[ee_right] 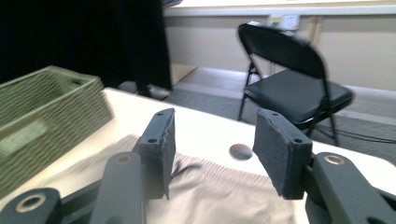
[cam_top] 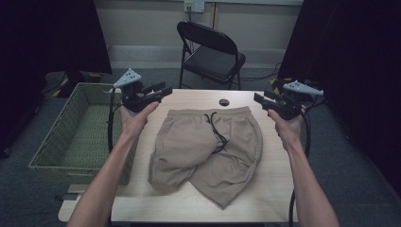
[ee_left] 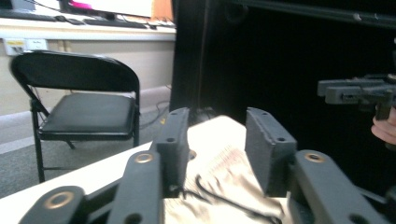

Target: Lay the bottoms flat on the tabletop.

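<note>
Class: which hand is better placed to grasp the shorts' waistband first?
Probably the left: the left gripper, jaws open, hovers nearer the waistband of the shorts than the right gripper, also open.

Below the left tool point(ee_left: 217, 154) the shorts point(ee_left: 224, 175) and their drawstring point(ee_left: 219, 196) smear into blur. Left of the right tool point(ee_right: 215, 149), the basket point(ee_right: 42, 121) is blurred too, cut by the frame's edge.

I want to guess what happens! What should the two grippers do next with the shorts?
Probably lower both onto the waistband. The beige shorts lie flat and untouched, while the left gripper and right gripper hover open and empty at its two corners.
</note>
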